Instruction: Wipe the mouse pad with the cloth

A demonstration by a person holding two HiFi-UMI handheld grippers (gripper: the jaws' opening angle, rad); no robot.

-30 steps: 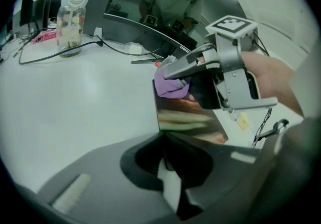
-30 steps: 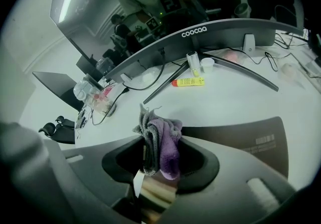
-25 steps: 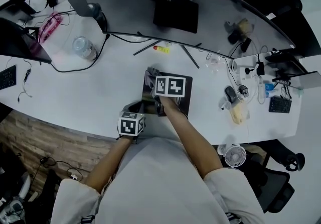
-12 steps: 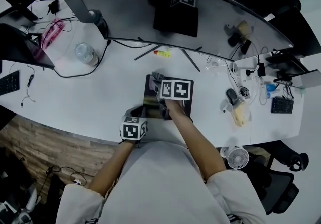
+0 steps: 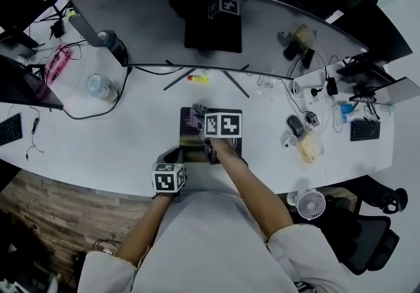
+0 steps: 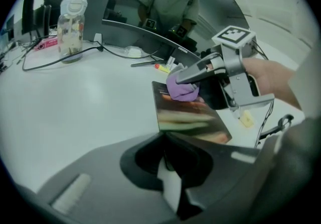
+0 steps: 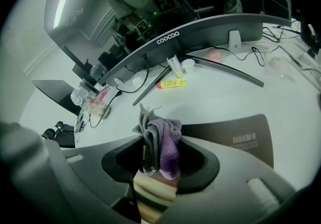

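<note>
A dark mouse pad point(image 5: 226, 147) lies on the white desk in front of the curved monitor. My right gripper point(image 5: 197, 117) is shut on a bunched purple and grey cloth point(image 7: 163, 140), which it presses down on the pad's far left part. From the left gripper view the cloth point(image 6: 181, 89) rests on the glossy pad point(image 6: 193, 117). My left gripper point(image 5: 178, 153) sits at the pad's near left corner. Its jaws are closed over that corner point(image 6: 161, 135).
A wide curved monitor point(image 5: 216, 29) spans the back of the desk on a splayed stand. A glass jar point(image 5: 98, 86) and cables lie to the left, and a yellow tube point(image 5: 197, 79) beyond the pad. A mouse point(image 5: 293, 125) and small clutter sit right. The desk's front edge runs just behind my left gripper.
The head view has shifted a little. My right gripper and cloth have moved only slightly over the pad's far left part. My left gripper keeps its hold on the corner.
</note>
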